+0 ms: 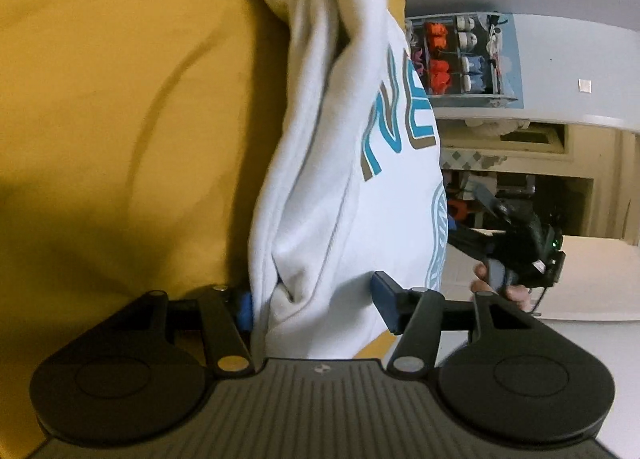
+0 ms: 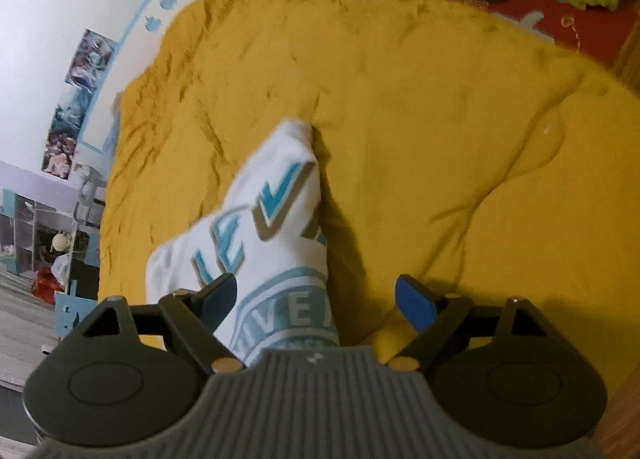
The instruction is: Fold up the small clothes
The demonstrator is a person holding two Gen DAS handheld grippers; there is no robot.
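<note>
**White shirt bunched on a yellow bed, both grippers spread wide**

On the left, the left gripper [image 1: 316,305] points down at a yellow blanket [image 1: 120,119]. Its jaws stand apart around a rumpled edge of the white shirt [image 1: 332,187]. The cloth brushes the left pad, but the right pad sits clear of it, so nothing is clamped. The shirt runs away from the gripper in a loose, gathered ridge, its blue lettering facing right.

Further right in that view, the right gripper [image 1: 520,251] shows, held in a hand [image 1: 496,287] off the bed's edge.

From the right gripper's own camera, the right gripper [image 2: 318,303] is fully spread. The shirt [image 2: 272,227] lies partly between its jaws, nearer the left one; the picture is blurred, so contact there is uncertain.

The shirt looks released rather than folded. The next step would go best by taking two well-separated edges, pulling the cloth flat, then folding along a straight line.
</note>
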